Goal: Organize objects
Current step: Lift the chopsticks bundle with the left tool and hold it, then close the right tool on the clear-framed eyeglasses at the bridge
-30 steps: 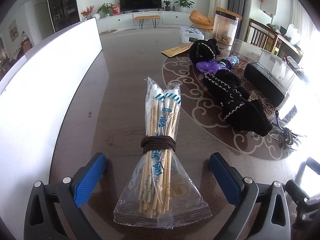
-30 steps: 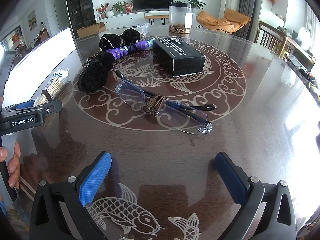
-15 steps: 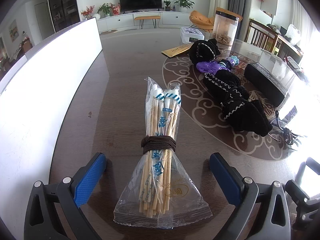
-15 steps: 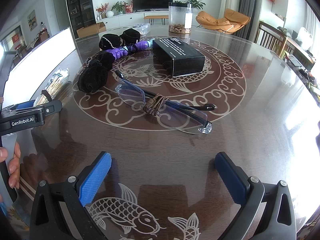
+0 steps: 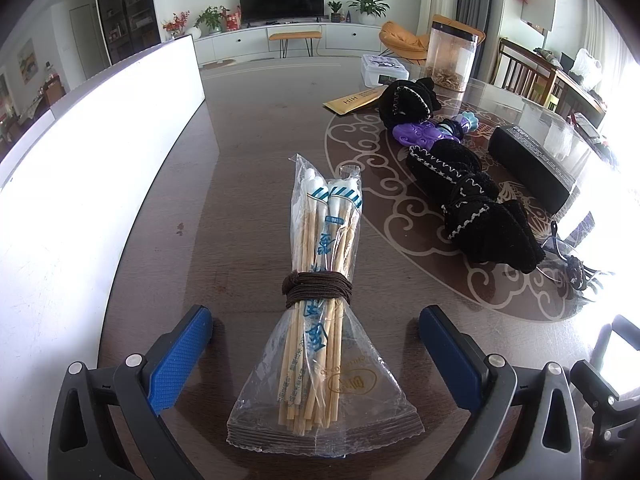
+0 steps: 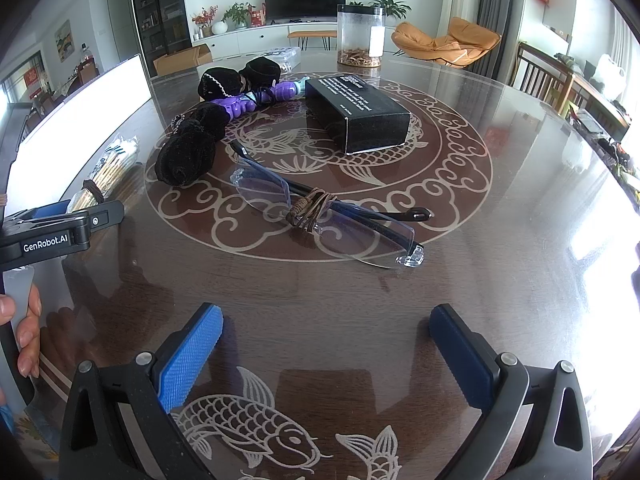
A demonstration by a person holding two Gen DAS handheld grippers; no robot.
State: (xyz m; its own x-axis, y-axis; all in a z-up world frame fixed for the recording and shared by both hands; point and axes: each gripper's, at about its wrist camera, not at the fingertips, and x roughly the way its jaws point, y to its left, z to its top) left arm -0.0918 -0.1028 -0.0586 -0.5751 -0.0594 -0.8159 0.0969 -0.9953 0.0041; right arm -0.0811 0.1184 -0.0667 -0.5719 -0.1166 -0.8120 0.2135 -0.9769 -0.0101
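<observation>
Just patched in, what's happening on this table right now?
A person holds two claws over a dark glass-topped table, both open and empty. The left claw straddles a bagged bundle of cotton swabs tied with brown cord. The right claw faces a pair of rimless glasses, also cord-wrapped, without touching them. Nothing is gripped yet.

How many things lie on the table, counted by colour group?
Black: 3, two velvet pouches and box
Purple: 1, toy
Clear: 4, glasses, swab bundle, jar, lidded case
Yellow: 1, envelope
Total: 9
</observation>
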